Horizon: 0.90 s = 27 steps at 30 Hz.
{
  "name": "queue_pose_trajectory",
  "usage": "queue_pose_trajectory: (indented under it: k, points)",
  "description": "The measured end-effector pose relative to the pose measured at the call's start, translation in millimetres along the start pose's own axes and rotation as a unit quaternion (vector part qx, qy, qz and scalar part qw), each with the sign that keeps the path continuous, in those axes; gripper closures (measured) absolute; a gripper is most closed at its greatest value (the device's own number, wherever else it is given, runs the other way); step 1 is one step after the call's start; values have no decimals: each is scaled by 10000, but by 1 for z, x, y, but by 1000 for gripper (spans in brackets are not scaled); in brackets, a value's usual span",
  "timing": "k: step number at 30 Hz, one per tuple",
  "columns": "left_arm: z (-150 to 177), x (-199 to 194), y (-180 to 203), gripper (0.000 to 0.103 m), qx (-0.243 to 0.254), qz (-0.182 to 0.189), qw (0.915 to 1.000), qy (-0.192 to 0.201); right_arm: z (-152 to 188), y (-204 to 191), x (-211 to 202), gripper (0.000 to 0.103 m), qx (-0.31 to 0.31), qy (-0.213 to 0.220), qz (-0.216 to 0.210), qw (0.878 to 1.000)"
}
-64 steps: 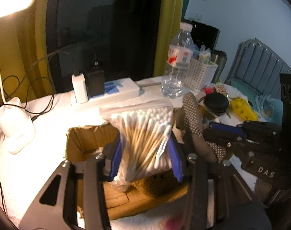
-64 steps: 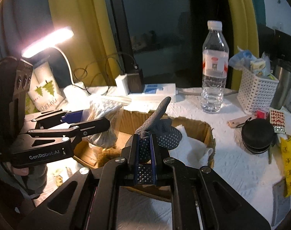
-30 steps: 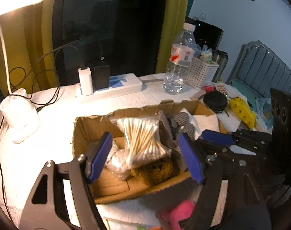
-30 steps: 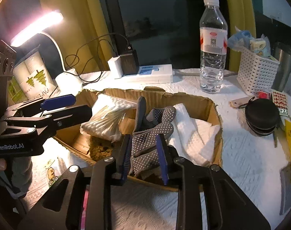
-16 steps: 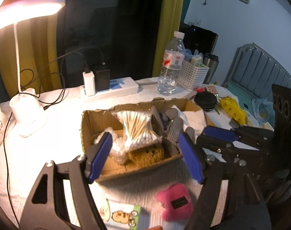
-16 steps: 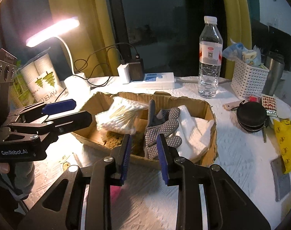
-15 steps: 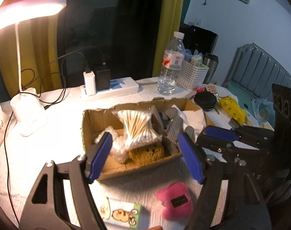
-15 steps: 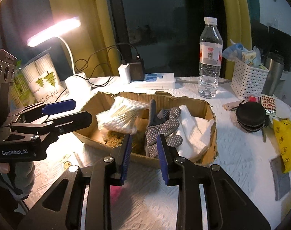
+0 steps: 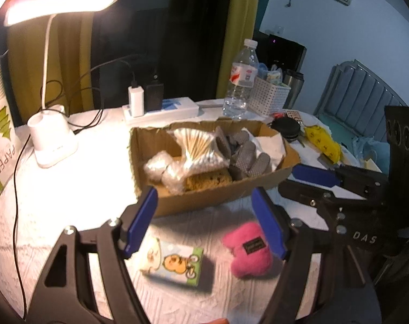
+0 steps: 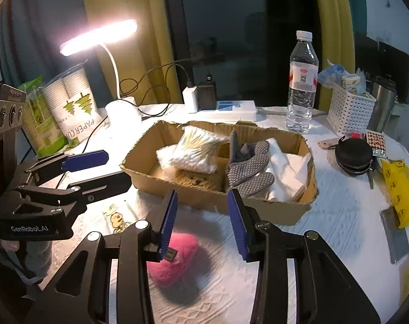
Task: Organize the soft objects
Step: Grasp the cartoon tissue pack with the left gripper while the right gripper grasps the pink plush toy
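A cardboard box [image 9: 220, 197] [image 10: 258, 208] on the white table holds a bag of cotton swabs [image 9: 196, 145] [image 10: 196, 148], a grey dotted glove [image 9: 245, 156] [image 10: 247, 167], white cloths [image 10: 288, 167], a brown sponge [image 9: 207, 181] and small wrapped packs [image 9: 164, 170]. A pink plush [image 9: 247, 251] [image 10: 172, 262] and a cartoon tissue pack [image 9: 174, 262] lie in front of the box. My left gripper [image 9: 204, 221] is open and empty above them. My right gripper [image 10: 201, 221] is open and empty, just above the plush.
A lit desk lamp [image 9: 53, 140] stands left, with a power strip and chargers [image 9: 161, 108] behind the box. A water bottle [image 10: 301, 86], white basket [image 10: 350, 110], black round case [image 10: 353, 156] and yellow bag [image 10: 401, 189] are at the right. Paper cups [image 10: 72, 102] stand far left.
Both grippers let go of the swab bag and the glove, which now lie in the box. Both have pulled back and up, bringing the plush and tissue pack into view.
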<state>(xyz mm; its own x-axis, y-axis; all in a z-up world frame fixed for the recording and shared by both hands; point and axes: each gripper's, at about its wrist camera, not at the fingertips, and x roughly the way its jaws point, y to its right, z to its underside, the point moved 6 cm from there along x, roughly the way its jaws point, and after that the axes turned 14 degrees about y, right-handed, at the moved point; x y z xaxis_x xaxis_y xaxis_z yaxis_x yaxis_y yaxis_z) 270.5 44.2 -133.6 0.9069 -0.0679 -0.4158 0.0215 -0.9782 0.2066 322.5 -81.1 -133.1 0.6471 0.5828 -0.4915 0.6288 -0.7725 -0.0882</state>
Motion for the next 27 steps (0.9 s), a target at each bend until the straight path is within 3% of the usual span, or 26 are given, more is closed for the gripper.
queue_pose_trajectory:
  k: [10, 13, 23, 25, 27]
  points:
    - [33, -8, -15, 26, -109, -113, 9996, -230, 27, -17, 2, 62, 41, -197, -57, 9998]
    - [42, -8, -16, 12, -109, -115, 9994, -309, 36, -20, 3, 62, 68, -262, -53, 9996]
    - [69, 1, -23, 12, -59, -225, 9974, -679, 56, -25, 8, 62, 144, -452, -29, 9989]
    - [73, 3, -25, 12, -50, -255, 9969, -748, 60, -26, 11, 60, 167, -507, -33, 9986]
    - [76, 6, -27, 12, -56, -266, 9964, -807, 62, -26, 13, 50, 204, -543, -50, 9983]
